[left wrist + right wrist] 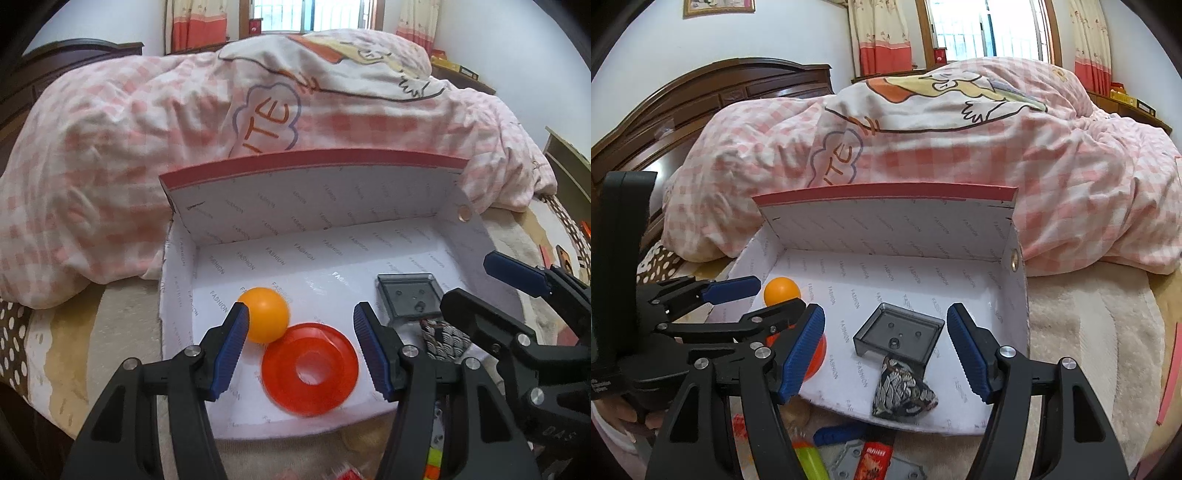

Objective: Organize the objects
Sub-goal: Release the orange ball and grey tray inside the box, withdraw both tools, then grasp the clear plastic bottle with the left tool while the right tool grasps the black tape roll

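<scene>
Both grippers hang over the box (177,280) with jaws spread and empty: left gripper (299,349) directly above ring (309,369) and ball (265,319), right gripper (886,350) above tray (899,334) and pouch (905,393); unsorted items lie nearer, outside the front wall.

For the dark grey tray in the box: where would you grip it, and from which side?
Grip the grey tray by one raised side wall, jaws straddling the rim from above. It lies open side up, slightly tilted, its near edge propped on the patterned pouch. The thin upright wall probably gives the best purchase. The right gripper hangs open right over it.
</scene>
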Motion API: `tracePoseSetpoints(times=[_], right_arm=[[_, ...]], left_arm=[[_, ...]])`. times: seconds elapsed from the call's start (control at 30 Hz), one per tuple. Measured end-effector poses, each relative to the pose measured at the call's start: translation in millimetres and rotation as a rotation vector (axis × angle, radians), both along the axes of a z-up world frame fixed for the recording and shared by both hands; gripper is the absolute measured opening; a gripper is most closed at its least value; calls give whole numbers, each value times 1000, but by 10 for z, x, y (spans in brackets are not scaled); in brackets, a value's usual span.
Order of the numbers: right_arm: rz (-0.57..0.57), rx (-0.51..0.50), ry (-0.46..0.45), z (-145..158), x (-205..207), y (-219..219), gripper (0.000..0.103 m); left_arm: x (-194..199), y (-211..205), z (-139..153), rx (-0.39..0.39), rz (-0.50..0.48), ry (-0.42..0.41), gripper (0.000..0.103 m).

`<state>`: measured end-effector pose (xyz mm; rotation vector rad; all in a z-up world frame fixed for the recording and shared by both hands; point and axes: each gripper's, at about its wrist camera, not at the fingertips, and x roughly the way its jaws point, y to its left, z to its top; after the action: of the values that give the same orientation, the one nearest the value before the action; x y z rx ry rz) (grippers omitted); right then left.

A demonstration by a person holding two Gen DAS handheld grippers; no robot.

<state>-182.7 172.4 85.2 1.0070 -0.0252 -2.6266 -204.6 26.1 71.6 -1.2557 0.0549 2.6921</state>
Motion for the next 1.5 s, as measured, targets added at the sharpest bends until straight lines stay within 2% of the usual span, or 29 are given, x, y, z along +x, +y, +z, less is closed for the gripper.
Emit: tracePoseSetpoints(times=[0.47,0.7,0.87,0.97,1.13,1.37,1.5], right_arm=[[12,-27,-11,31,511,86,70],[8,-37,-20,-51,856,158,70],[5,-44,-37,-179,1063,181,70],[10,-39,-51,-273,1166,178,70],[23,-24,-59,-370,1274,170,70],[45,-33,-59,-411,1325,193,70],[51,-34,-54,-398,1390,241,70]], left_arm=[[674,-12,188,0,-47,40,59],[1022,13,106,6,-82,53,59],[1189,29,-60,-10,-97,47,59],[1216,37,-153,-31,-97,40,59],[1150,3,-240,-13,-94,20,59],[1046,14,-424,-25,-103,-28,59],[977,-13,-533,-44,-67,-45,59]])
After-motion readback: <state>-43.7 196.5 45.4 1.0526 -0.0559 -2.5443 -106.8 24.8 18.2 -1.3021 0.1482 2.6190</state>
